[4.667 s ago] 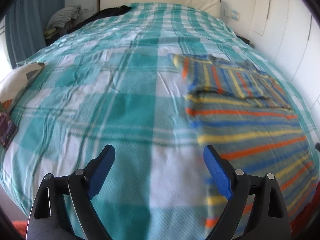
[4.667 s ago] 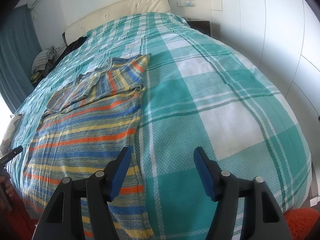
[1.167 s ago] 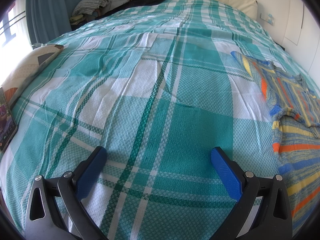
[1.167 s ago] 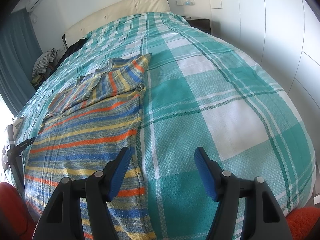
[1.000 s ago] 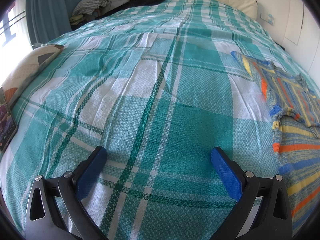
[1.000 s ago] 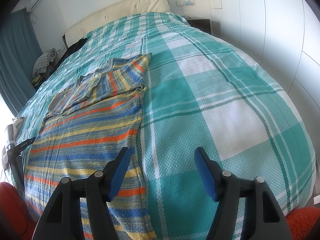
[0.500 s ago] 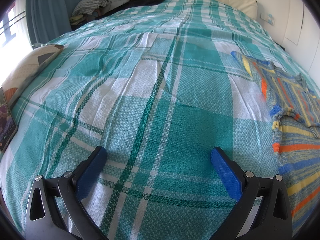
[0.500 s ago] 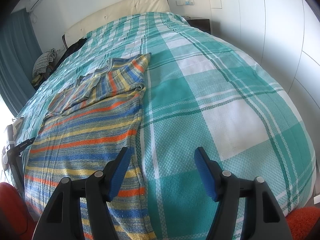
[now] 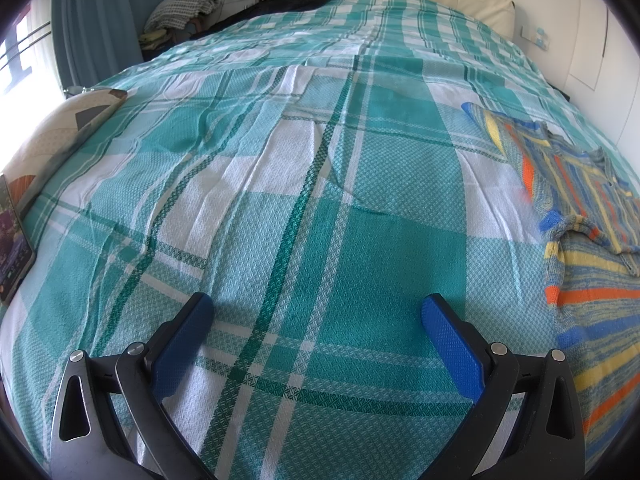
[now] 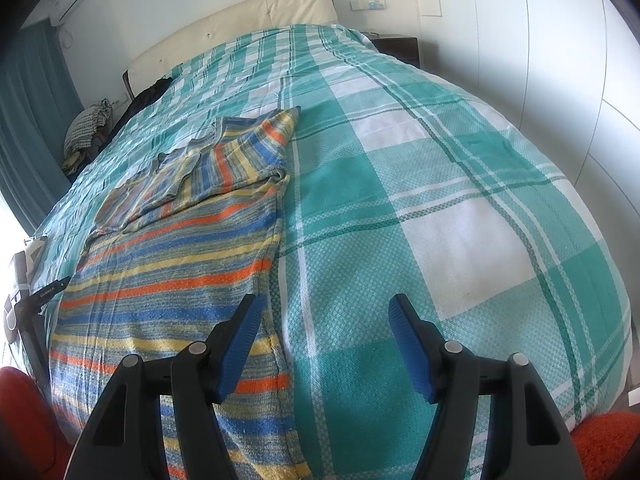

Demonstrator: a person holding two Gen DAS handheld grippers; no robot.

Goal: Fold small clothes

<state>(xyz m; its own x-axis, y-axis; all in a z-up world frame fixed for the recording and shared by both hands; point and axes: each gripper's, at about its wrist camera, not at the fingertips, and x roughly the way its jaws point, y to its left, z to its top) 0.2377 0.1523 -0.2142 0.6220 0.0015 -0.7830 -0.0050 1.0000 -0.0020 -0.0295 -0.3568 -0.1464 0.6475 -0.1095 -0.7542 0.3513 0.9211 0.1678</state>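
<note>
A striped knit shirt in blue, orange and yellow lies flat on the teal plaid bed cover, its sleeves folded across the upper part. In the left wrist view the shirt lies at the right edge. My right gripper is open and empty, above the bed just right of the shirt's right edge near the hem. My left gripper is open and empty over bare cover, well left of the shirt.
A patterned cushion and a phone or tablet lie at the bed's left edge. Dark clothing and a checked bundle sit near the headboard. White wardrobe doors stand to the right. A black stand is at the left.
Over several seconds my left gripper has swung left, away from the shirt and over bare cover. In the last second nothing has visibly moved.
</note>
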